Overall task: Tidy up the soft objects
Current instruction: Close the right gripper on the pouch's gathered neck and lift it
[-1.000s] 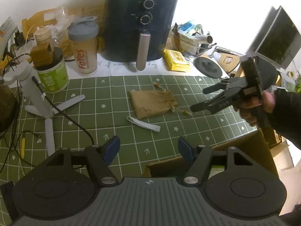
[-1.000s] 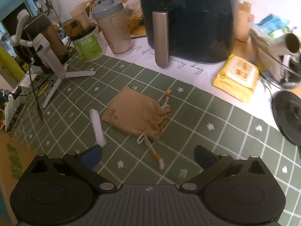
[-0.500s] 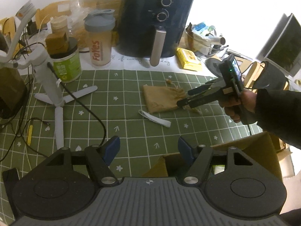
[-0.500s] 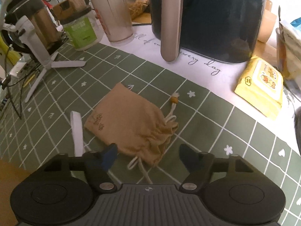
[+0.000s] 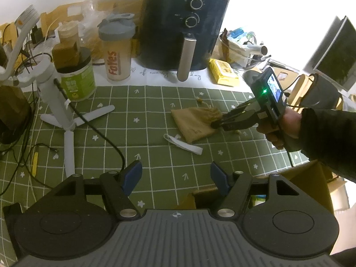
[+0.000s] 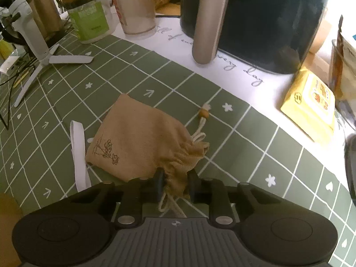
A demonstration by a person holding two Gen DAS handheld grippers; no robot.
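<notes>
A tan drawstring pouch [image 6: 135, 138] lies on the green grid mat [image 6: 255, 144], its gathered neck toward me. My right gripper [image 6: 175, 179] is closing on that neck, and both pads press the bunched cloth. The cords trail out under the fingers. In the left wrist view the same pouch [image 5: 193, 122] lies mid-mat with the right gripper [image 5: 217, 123] at its right end, held by a hand in a dark sleeve. A white strap [image 5: 184, 144] lies just in front of the pouch. My left gripper [image 5: 175, 173] hangs open over the mat's near part, holding nothing.
A cardboard box [image 5: 311, 178] stands at the near right, below the left gripper. At the back are a dark air fryer [image 5: 184, 33], a shaker bottle [image 5: 116, 51], a green jar [image 5: 76, 82] and a yellow wipes pack [image 5: 223, 74]. A white tripod [image 5: 57, 102] and cables lie left.
The right gripper came down and in to the pouch, and its jaws went from wide open to pinching the gathered neck. The left gripper kept its place and stayed open.
</notes>
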